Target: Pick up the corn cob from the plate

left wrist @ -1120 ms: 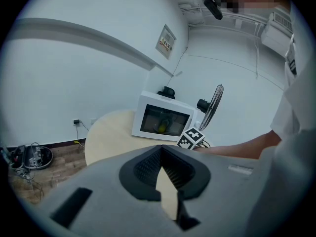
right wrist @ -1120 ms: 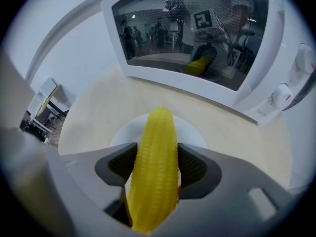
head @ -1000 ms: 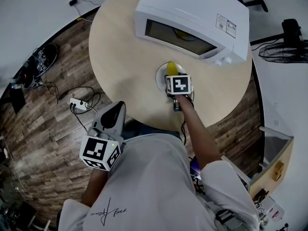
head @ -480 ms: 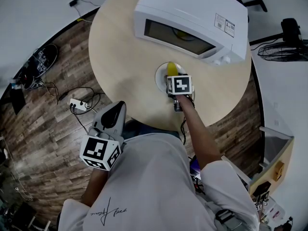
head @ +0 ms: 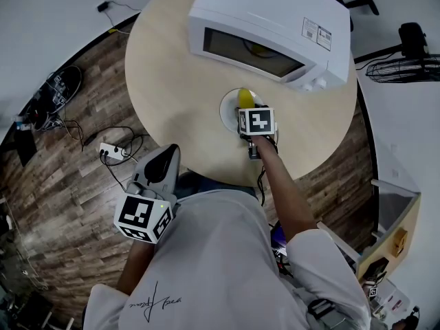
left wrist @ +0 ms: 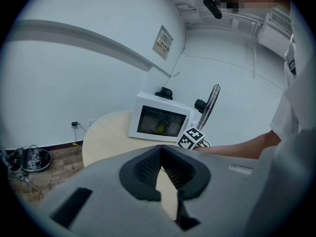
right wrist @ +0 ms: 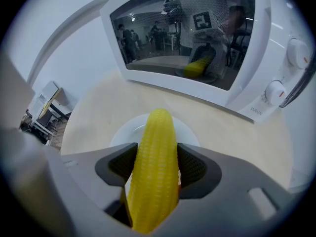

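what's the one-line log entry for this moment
right gripper: shut on corn cob, plate beneath | left gripper: shut, empty, off the table

Round pale wooden worktop [head: 172,81], carrying a white microwave oven [head: 275,9] with its door closed. Dark wood-plank floor [head: 55,191]: white power strip [head: 110,149], cabled. Black pedestal fan [head: 402,71], beside the worktop.

Round pale-wood table [head: 172,81], standing on a dark plank floor [head: 62,191]. On the far half of the top sits a white microwave [head: 275,12], door shut, glass facing the near edge; a small white plate [head: 227,108] lies just before it, near but apart, towards the near rim. On the floor left of the table: a white power strip [head: 110,149] with loose cables.
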The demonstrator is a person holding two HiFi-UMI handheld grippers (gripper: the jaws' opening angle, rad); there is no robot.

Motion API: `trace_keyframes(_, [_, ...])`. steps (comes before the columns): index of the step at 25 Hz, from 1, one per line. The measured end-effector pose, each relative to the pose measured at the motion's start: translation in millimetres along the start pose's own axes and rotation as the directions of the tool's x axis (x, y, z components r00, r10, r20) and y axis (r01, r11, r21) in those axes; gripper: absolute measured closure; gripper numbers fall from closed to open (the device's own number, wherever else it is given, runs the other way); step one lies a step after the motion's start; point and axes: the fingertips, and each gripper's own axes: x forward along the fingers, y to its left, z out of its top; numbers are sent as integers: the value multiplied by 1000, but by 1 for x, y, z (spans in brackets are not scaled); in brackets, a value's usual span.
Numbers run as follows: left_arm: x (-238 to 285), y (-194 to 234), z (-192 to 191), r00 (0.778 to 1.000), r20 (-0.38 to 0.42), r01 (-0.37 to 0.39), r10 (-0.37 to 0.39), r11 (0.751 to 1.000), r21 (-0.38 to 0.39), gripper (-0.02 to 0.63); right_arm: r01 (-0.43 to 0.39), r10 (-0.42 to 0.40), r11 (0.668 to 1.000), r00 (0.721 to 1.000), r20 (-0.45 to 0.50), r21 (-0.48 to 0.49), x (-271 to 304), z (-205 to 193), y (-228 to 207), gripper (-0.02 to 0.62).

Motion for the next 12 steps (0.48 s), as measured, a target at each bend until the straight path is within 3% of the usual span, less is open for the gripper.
trace_keyframes(12, [-2,-2,1,1000,5,5,-5,1000,16,614,-2,1,1000,1000,14,9,-7,-1,-1,328])
